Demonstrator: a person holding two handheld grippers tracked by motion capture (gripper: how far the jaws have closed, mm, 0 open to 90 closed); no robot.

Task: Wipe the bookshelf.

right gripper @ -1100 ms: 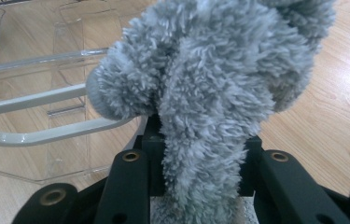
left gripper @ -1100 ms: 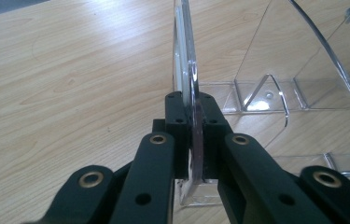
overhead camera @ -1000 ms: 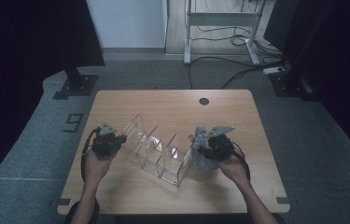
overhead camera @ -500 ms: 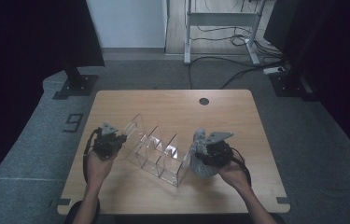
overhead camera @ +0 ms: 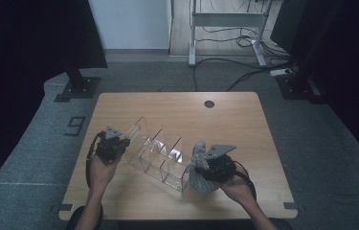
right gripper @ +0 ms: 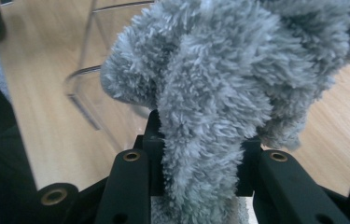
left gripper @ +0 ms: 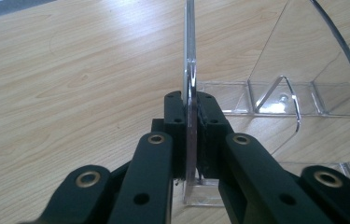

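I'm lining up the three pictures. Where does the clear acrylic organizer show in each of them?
High view: the clear acrylic organizer lies slantwise at table centre, between the two hands.
Left gripper view: its end wall stands edge-on at centre, clamped in the left tongs; compartments at upper right.
Right gripper view: a curved clear edge at upper left, behind the grey fluffy cloth.
Shared landmark: the wooden tabletop.

clear rack (overhead camera: 160, 155) blocks passage between both tongs.
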